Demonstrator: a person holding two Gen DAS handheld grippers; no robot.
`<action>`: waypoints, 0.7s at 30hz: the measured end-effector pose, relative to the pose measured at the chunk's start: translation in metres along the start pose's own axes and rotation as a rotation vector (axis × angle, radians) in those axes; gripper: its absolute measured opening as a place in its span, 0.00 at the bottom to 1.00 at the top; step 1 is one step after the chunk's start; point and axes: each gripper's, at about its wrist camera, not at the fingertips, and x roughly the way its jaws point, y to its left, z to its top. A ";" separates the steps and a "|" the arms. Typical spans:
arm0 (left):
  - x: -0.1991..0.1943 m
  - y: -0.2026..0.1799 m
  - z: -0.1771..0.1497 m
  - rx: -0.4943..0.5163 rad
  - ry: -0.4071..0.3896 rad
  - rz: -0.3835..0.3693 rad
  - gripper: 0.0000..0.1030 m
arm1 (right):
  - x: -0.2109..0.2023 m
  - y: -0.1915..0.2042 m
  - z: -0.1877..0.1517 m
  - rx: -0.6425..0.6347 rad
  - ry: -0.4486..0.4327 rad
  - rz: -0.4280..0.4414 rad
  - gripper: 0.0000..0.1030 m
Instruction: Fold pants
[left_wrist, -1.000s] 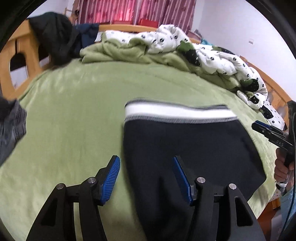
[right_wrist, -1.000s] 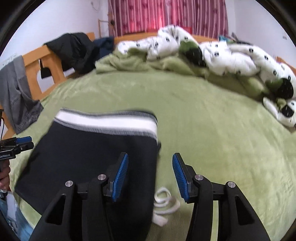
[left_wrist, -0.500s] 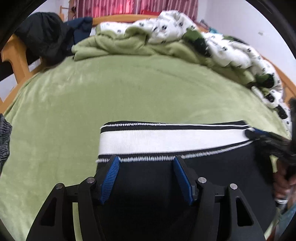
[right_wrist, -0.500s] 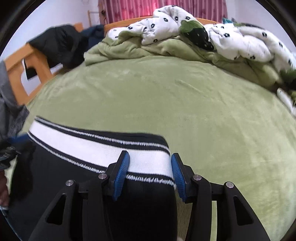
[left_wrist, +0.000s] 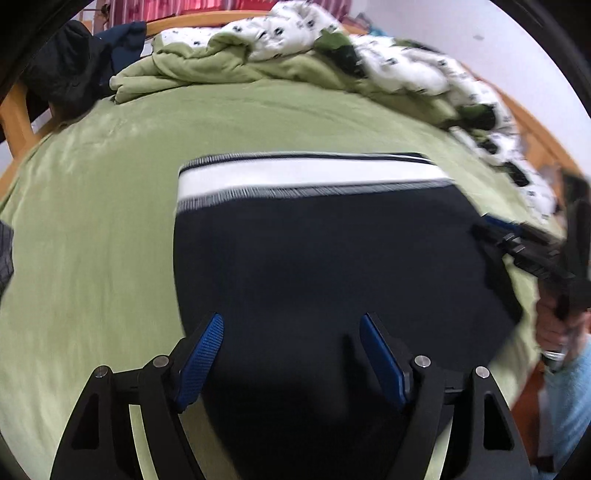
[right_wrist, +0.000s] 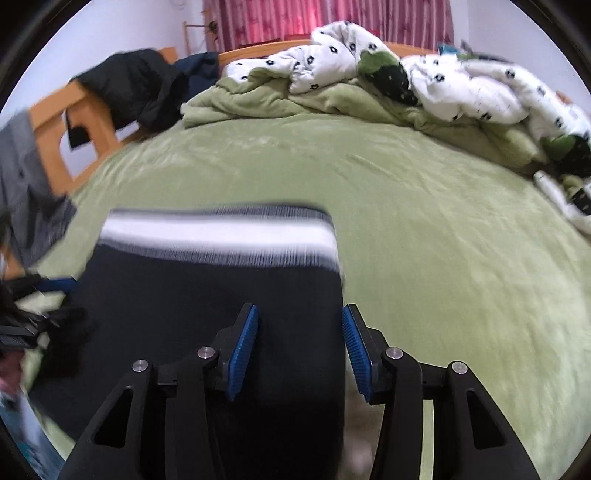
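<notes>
Black pants (left_wrist: 332, 266) with a white and grey striped waistband (left_wrist: 306, 177) lie folded flat on the green bed. My left gripper (left_wrist: 291, 354) is open and empty, its blue pads spread above the near left part of the pants. My right gripper (right_wrist: 299, 347) is open too, above the pants' right edge (right_wrist: 221, 295). In the left wrist view the right gripper (left_wrist: 524, 251) shows at the pants' right side, held by a hand. In the right wrist view the left gripper (right_wrist: 33, 295) shows blurred at the left edge.
A green sheet (right_wrist: 424, 229) covers the bed. A crumpled green blanket and white patterned duvet (right_wrist: 443, 77) lie along the far side. Dark clothes (right_wrist: 136, 85) hang on the wooden bed frame (right_wrist: 55, 129) at left. Grey cloth (right_wrist: 26, 177) drapes over the frame's near end.
Both grippers have pulled back from the waistband toward the near part of the pants and are open wider. The pants lie flat.
</notes>
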 end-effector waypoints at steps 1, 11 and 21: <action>-0.011 -0.001 -0.013 0.011 -0.013 -0.018 0.72 | -0.008 0.002 -0.014 -0.018 -0.011 -0.012 0.45; -0.053 -0.002 -0.112 0.167 0.018 0.054 0.72 | -0.050 -0.003 -0.085 0.095 -0.003 0.031 0.45; -0.028 -0.015 -0.111 0.220 -0.074 0.163 0.08 | -0.045 0.001 -0.093 0.162 0.016 0.028 0.46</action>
